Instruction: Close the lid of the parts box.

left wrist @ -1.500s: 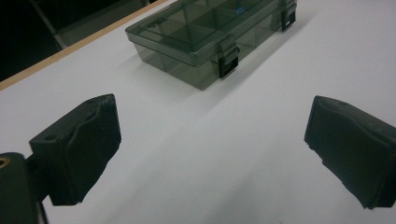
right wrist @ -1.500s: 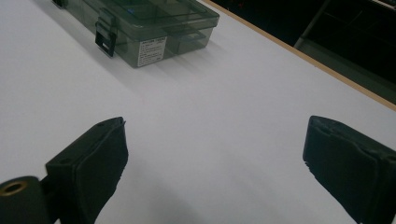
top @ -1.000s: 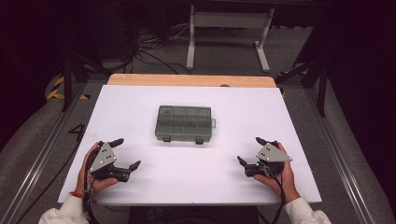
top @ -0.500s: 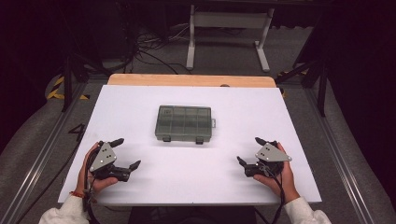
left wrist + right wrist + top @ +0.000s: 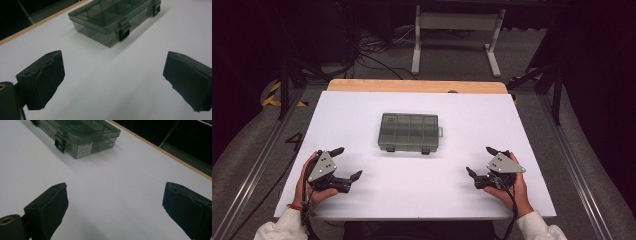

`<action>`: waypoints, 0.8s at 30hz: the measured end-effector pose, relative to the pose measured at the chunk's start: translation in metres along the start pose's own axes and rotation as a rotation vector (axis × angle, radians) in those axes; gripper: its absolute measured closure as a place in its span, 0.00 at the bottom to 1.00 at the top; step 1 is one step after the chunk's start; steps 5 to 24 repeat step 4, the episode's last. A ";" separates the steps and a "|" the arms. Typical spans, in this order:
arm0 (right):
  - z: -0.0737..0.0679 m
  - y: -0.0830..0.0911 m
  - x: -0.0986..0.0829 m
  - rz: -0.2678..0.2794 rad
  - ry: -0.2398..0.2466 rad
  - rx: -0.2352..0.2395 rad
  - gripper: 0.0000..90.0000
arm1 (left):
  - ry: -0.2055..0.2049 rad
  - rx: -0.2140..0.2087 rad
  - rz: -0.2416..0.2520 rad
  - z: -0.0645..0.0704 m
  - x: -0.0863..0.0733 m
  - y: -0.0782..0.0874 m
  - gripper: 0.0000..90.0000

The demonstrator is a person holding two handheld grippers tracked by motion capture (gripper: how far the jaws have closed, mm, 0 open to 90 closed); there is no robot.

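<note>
Organizer box, smoky translucent plastic (lid latched), holds divided compartments.

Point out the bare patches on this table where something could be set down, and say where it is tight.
Bare white table lies left and right of the compartment box, behind it up to the wooden edge, and across the wide front strip between the left tool and the right tool. It is tight only at the two near corners, where the hands rest.

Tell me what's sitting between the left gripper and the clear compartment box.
Nothing: in the left gripper view, only bare white table lies between the open left gripper and the compartment box. The high view agrees.
</note>
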State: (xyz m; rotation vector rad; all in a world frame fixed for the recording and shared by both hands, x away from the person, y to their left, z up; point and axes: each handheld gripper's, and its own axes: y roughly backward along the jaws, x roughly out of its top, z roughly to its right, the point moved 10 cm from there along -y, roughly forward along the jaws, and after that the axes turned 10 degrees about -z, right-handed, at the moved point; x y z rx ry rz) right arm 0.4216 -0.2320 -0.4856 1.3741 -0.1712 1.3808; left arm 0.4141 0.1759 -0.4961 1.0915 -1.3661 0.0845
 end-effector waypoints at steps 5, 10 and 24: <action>-0.001 0.000 0.000 0.003 0.003 0.001 0.08 | 0.009 0.002 0.004 -0.001 0.001 0.000 0.05; -0.001 0.000 0.000 0.003 0.003 0.001 0.08 | 0.009 0.002 0.004 -0.001 0.001 0.000 0.05; -0.001 0.000 0.000 0.003 0.003 0.001 0.08 | 0.009 0.002 0.004 -0.001 0.001 0.000 0.05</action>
